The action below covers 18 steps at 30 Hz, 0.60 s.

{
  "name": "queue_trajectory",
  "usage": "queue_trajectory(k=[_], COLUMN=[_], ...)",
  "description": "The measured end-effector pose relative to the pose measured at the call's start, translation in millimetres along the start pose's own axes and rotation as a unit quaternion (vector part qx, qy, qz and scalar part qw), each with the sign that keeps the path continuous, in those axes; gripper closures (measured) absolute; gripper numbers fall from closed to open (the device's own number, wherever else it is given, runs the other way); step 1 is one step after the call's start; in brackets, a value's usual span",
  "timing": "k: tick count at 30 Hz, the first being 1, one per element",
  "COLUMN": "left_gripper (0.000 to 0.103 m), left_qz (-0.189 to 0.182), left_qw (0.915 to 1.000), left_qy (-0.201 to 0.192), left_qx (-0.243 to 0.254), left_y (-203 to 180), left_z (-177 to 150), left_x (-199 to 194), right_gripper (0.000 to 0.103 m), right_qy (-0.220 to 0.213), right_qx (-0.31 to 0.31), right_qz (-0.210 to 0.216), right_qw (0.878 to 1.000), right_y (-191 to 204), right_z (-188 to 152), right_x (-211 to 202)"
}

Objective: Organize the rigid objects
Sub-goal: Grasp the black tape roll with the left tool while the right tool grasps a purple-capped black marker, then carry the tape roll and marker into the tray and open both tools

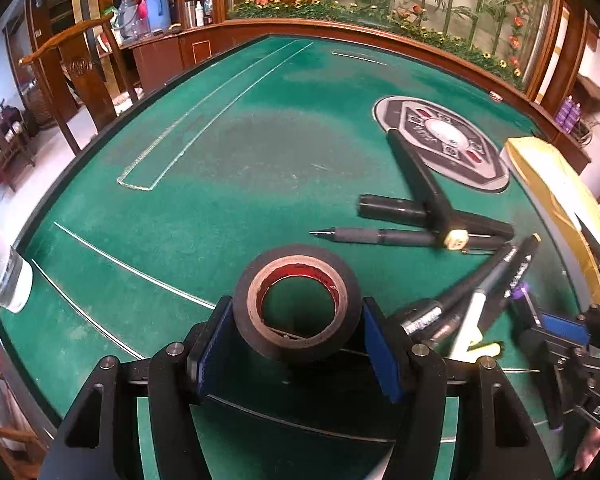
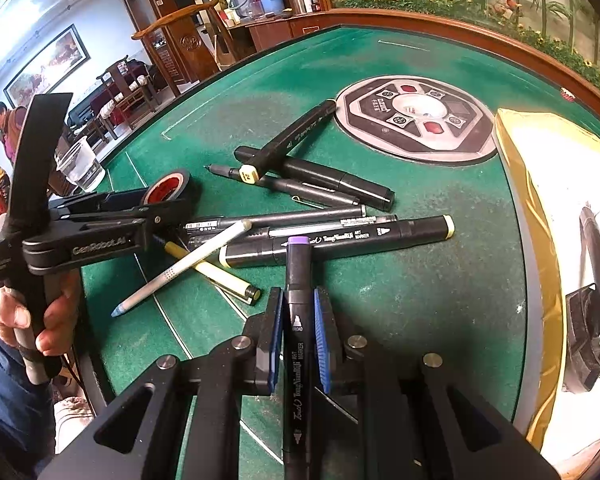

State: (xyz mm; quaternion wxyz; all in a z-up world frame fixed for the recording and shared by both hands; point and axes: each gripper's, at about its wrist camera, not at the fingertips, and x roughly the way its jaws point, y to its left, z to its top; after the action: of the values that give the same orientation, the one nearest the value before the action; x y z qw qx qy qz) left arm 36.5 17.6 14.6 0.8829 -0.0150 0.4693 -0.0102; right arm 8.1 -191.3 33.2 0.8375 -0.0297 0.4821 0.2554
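Note:
A black tape roll point(image 1: 300, 258) with a brown and red core stands tilted on the green table point(image 1: 220, 152). My left gripper point(image 1: 297, 306) is shut on it, one blue pad against each side. The right wrist view shows that gripper point(image 2: 168, 204) and the roll point(image 2: 168, 186) at the left. My right gripper point(image 2: 298, 294) is shut on a black art marker point(image 2: 298, 272) with a purple cap that points away from me. It hangs over a loose pile of black markers and pens point(image 2: 340, 236). A white pencil point(image 2: 180, 268) and a yellow pen point(image 2: 220, 276) lie crossed beside the pile.
A gold-edged box point(image 2: 540, 200) at the right holds black markers point(image 2: 596, 280). A round grey control panel point(image 2: 416, 120) sits in the table's middle. A clear plastic cup point(image 2: 80, 164) stands near the left edge. Wooden chairs and a person are beyond the table.

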Motion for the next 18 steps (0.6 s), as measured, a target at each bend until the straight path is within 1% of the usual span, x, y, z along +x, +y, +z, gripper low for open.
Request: queue_trajectory(k=[2, 6, 8, 9, 13, 15, 18], left_gripper=[0.027, 0.025, 0.035, 0.037, 0.037, 0.037, 0.037], left_qz=[0.004, 0.010, 0.010, 0.010, -0.005, -0.015, -0.027], left_qw=[1.0000, 0.9999, 0.9999, 0.9999, 0.9996, 0.9991, 0.9987], left_qy=[0.001, 0.002, -0.005, -0.006, -0.017, -0.020, -0.023], left_qx=[0.004, 0.005, 0.004, 0.002, -0.020, -0.033, -0.036], left_y=[-1.5, -1.0, -0.9, -0.2, 7.9, 12.3, 9.6], left_z=[0.1, 2.5, 1.1, 0.6, -4.9, -9.7, -15.3], left_x=[2.1, 5.0, 2.6, 2.2, -5.2, -9.0, -16.6], right_gripper=[0.089, 0.088, 0.088, 0.088, 0.089, 0.089, 0.089], right_qy=[0.001, 0.010, 0.011, 0.011, 0.005, -0.013, -0.034], right_qx=[-0.002, -0.018, -0.026, -0.030, -0.019, -0.011, 0.013], right_qz=[0.000, -0.009, -0.016, -0.018, -0.006, -0.001, 0.017], right_qw=[1.000, 1.000, 0.999, 0.999, 1.000, 1.000, 0.999], right_y=[0.4, 4.9, 7.7, 8.4, 6.3, 3.0, -8.2], right_z=[0.1, -1.2, -1.8, -2.1, -1.9, 0.8, 4.3], right_x=[0.6, 5.8, 6.5, 6.6, 1.5, -8.7, -19.9])
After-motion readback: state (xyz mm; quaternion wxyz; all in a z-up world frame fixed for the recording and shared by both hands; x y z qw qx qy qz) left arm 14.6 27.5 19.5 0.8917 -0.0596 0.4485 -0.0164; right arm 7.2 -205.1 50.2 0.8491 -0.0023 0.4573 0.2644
